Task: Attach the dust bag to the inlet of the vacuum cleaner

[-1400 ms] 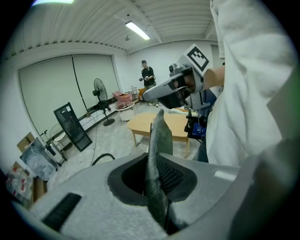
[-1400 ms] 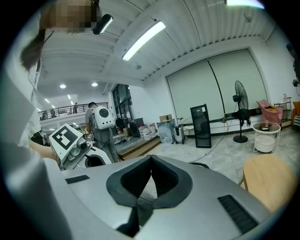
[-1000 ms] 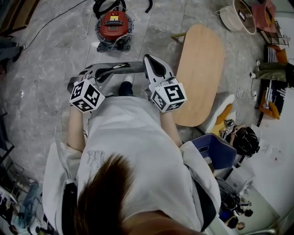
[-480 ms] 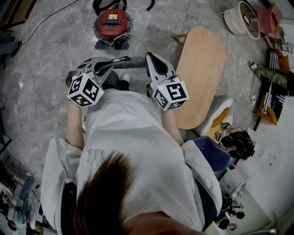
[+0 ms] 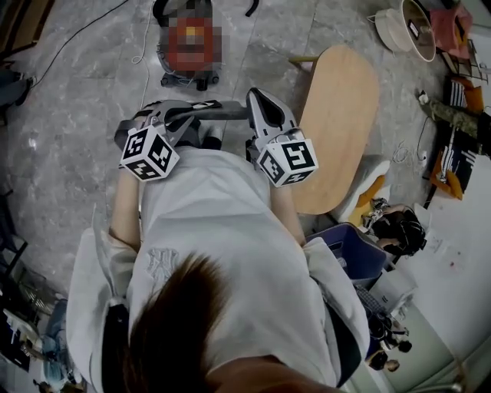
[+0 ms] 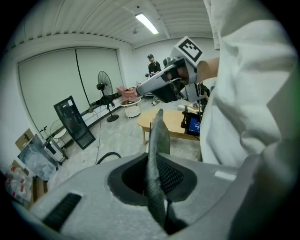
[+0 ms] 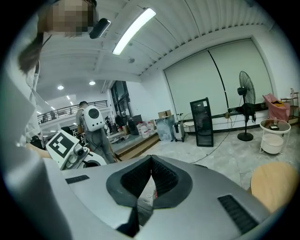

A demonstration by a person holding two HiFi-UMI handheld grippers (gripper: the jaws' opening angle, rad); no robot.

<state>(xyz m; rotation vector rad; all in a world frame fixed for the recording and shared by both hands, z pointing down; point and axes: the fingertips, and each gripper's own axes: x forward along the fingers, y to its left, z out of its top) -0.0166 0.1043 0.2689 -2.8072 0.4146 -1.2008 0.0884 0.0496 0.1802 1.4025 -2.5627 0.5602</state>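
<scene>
A grey fabric dust bag (image 5: pixel 219 112) is pinched in my left gripper (image 5: pixel 163 117) and stretches right as far as the side of my right gripper (image 5: pixel 258 97). In the left gripper view the bag (image 6: pixel 157 140) stands edge-on between the closed jaws of the left gripper (image 6: pixel 157 187). From the right gripper view its white collar (image 7: pixel 95 114) sticks up beside the left gripper's marker cube (image 7: pixel 63 146). The right gripper (image 7: pixel 150 176) is shut with nothing between its pads. The red vacuum cleaner (image 5: pixel 184 75) stands on the floor ahead, partly under a mosaic patch.
An oval wooden table (image 5: pixel 334 123) stands just right of the grippers. A black hose (image 5: pixel 165 9) and a white cable (image 5: pixel 142 50) lie by the vacuum. Boxes and bags crowd the right side. A standing fan (image 6: pixel 104 89) and a black panel (image 6: pixel 75 123) are further off.
The person has stepped a little forward, carrying both grippers and the bag toward the vacuum. Both jaws stay as they were.
</scene>
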